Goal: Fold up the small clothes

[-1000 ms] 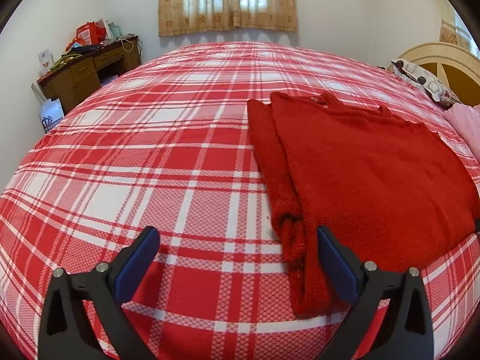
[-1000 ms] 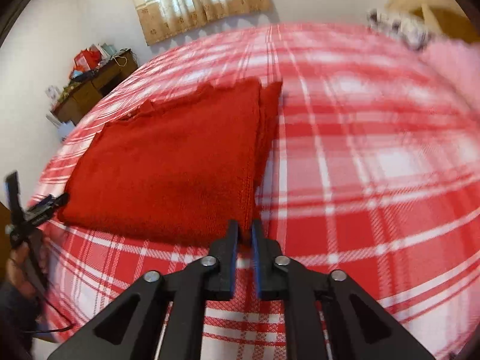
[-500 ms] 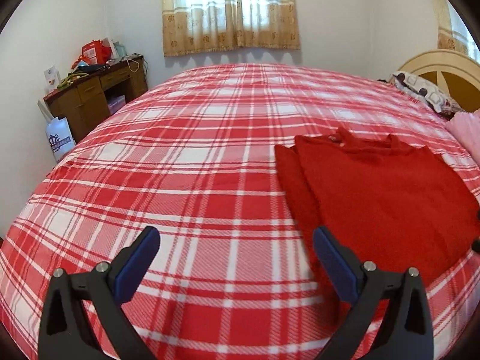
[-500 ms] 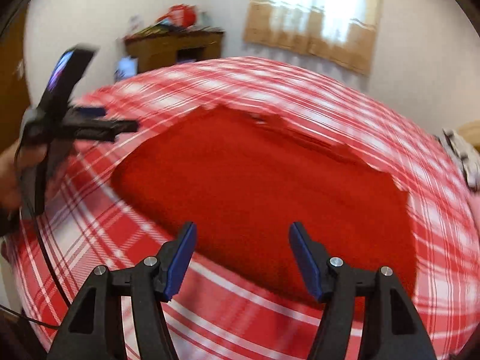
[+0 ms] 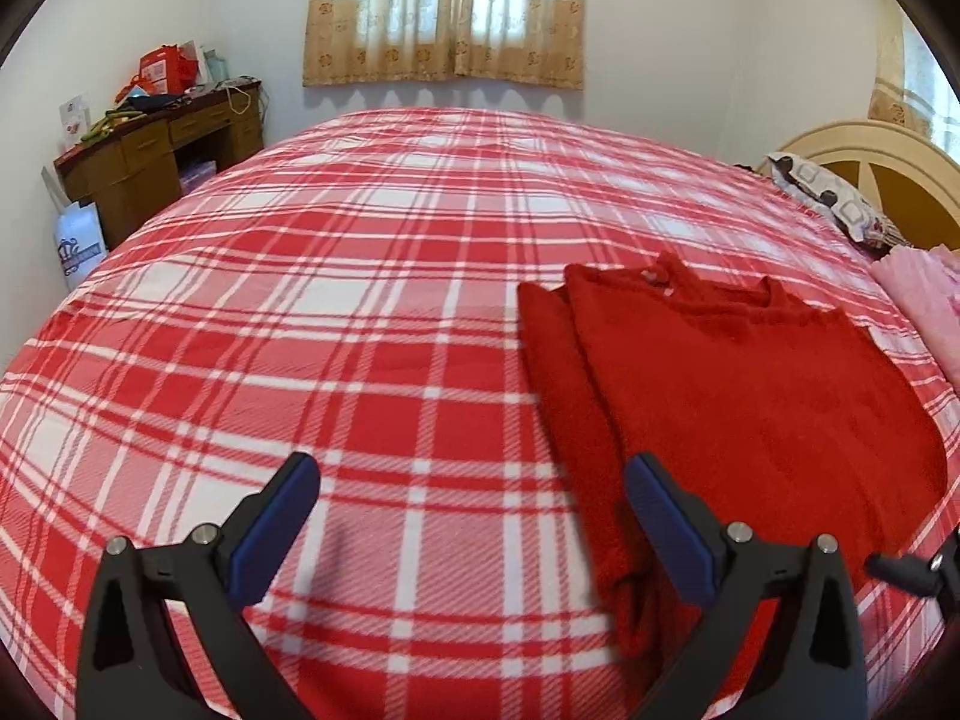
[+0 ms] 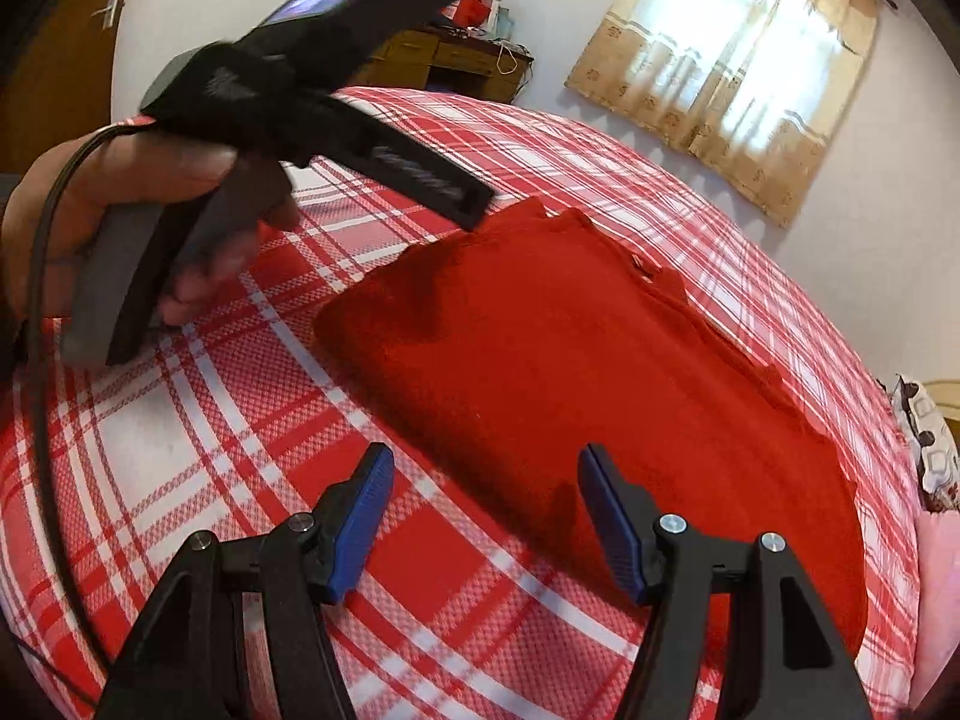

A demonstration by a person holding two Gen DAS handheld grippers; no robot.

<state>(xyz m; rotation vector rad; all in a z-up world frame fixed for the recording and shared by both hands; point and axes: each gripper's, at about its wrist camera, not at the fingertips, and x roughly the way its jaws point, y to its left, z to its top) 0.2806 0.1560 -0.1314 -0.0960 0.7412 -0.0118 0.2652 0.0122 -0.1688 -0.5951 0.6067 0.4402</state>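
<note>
A red knit sweater [image 5: 750, 396] lies flat on the red-and-white plaid bed [image 5: 336, 324], its sleeve folded in along its left side. My left gripper [image 5: 471, 498] is open and empty, held above the bed beside the sweater's near left edge. In the right wrist view the sweater [image 6: 570, 372] fills the middle. My right gripper [image 6: 486, 498] is open and empty, just above the sweater's near hem. The left gripper's body and the hand holding it [image 6: 240, 138] show at the upper left there.
A wooden desk [image 5: 156, 150] with clutter and a white bag [image 5: 78, 240] stand at the far left. A curtained window [image 5: 444, 12] is behind the bed. A headboard [image 5: 870, 162], a patterned pillow [image 5: 834, 204] and pink cloth [image 5: 918, 306] lie at the right.
My right gripper opened, letting go of the sweater's edge, and swung round to the near hem. My left gripper lifted and pulled back from the sweater.
</note>
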